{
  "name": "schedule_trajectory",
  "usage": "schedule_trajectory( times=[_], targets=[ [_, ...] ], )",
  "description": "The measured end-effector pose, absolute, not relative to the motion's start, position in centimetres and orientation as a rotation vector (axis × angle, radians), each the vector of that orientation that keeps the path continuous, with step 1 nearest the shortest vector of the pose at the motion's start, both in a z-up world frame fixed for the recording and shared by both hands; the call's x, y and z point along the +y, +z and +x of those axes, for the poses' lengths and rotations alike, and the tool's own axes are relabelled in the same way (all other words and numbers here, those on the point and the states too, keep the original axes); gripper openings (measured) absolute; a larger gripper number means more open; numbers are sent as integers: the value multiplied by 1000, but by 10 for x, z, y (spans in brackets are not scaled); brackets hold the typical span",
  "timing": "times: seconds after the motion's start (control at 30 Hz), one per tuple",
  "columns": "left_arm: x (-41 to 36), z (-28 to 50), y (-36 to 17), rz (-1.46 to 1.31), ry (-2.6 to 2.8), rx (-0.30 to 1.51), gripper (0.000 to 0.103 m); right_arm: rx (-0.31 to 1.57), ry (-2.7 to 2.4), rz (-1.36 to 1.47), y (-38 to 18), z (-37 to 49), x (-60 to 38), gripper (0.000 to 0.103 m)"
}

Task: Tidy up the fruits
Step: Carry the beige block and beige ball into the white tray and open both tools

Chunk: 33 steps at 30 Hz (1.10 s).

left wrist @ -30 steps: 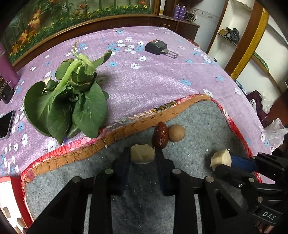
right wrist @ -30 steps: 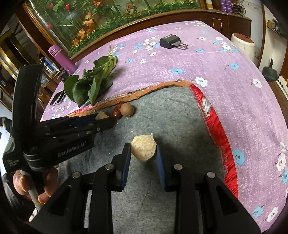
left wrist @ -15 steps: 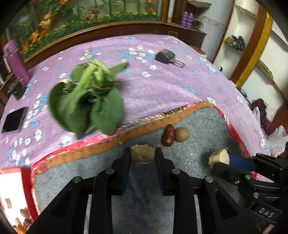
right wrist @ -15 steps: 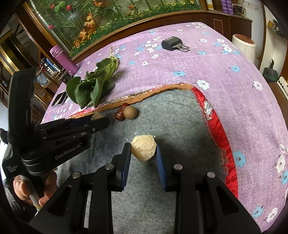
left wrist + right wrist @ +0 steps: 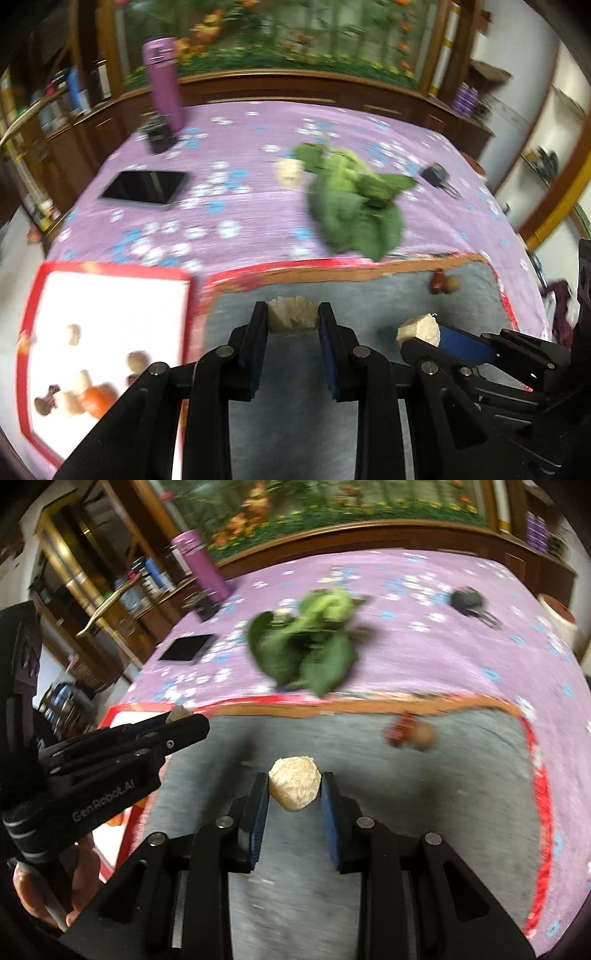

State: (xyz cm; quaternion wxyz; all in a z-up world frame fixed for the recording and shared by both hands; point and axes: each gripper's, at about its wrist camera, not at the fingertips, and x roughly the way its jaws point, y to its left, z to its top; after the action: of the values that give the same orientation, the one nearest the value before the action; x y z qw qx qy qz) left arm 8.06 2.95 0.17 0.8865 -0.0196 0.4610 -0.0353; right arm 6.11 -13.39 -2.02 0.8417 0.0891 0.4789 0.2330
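**Both grippers loaded, each pinching one pale fruit chunk**

You are working over a tabletop [image 5: 258,206] covered by a purple flowered cloth. The views are blurred, so fine detail is limited.

On the near side lies a grey mat [image 5: 388,295] with an orange and red border. At 9 o'clock from the mat sits a red-rimmed white tray [image 5: 110,295] holding several small pieces, among them an orange fruit [image 5: 99,400] and pale chunks.

At 12 o'clock, beyond the mat's far edge, lies a bunch of leafy greens [image 5: 354,206]. Further out at 10 o'clock you have a black phone [image 5: 144,187] and an upright purple bottle [image 5: 164,81].

Your left gripper [image 5: 293,321] has its fingers pinching a pale fruit chunk [image 5: 293,320], held above the mat near the tray's edge. Your right gripper [image 5: 294,788] has its fingers closed on a second pale chunk [image 5: 294,782] over the mat's middle.

At 2 o'clock on the mat, a red date [image 5: 437,284] and a round brown fruit [image 5: 452,284] lie touching, near the border.
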Motion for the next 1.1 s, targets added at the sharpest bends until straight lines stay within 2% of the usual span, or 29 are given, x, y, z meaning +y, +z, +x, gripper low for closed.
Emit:
schedule_trajectory(
  times=[0.27, 0.53, 1.1],
  targets=[
    [124, 50, 5, -110, 111, 955, 26, 1007, 641, 89, -6, 54, -36, 30],
    [186, 28, -7, -146, 220, 974, 26, 1030, 755, 4, -8, 40, 49, 31],
    [235, 39, -34, -159, 283, 1032, 26, 1088, 692, -75, -33, 73, 100, 31]
  ],
)
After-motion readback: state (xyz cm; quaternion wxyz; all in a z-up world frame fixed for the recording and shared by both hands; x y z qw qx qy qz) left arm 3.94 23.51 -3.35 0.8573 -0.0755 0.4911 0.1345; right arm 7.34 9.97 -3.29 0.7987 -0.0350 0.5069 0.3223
